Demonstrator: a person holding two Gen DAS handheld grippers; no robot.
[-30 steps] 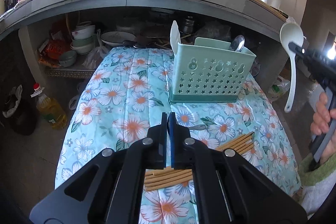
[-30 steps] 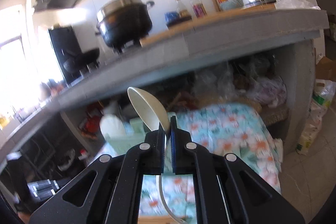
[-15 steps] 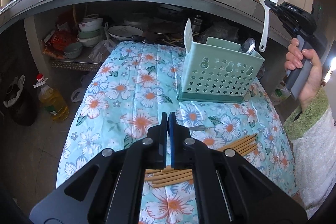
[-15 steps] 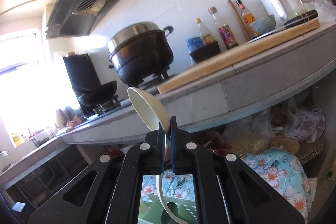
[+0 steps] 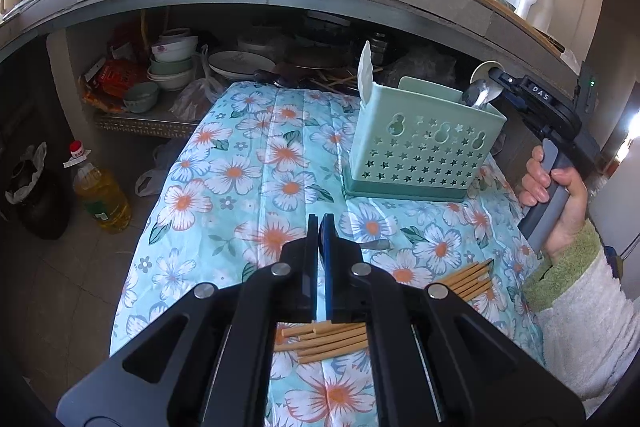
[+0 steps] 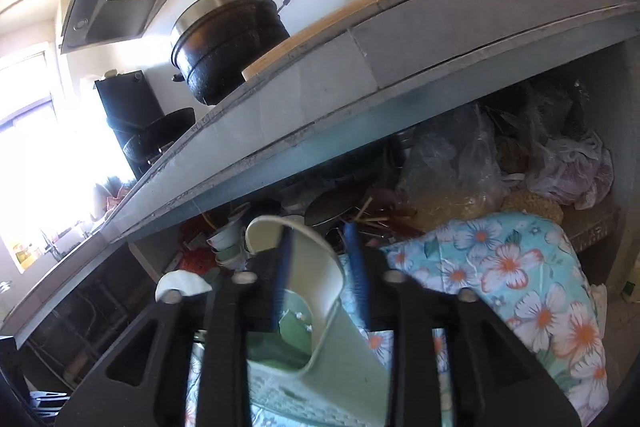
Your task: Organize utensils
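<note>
Right wrist: right tool (image 6: pixel 318 267) spread above caddy (image 6: pixel 344 359), tilted.

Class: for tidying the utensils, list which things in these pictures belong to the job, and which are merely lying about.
Belongs to the job:
green utensil basket
white ladle between the open right gripper
metal spoon in the basket
chopsticks on the cloth
left gripper, shut

Lying about:
oil bottle
stacked bowls
black pot

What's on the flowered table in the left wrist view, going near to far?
Left gripper shut at the near edge → chopsticks → metal spoon → green utensil basket, with the right gripper at its far right corner.
</note>
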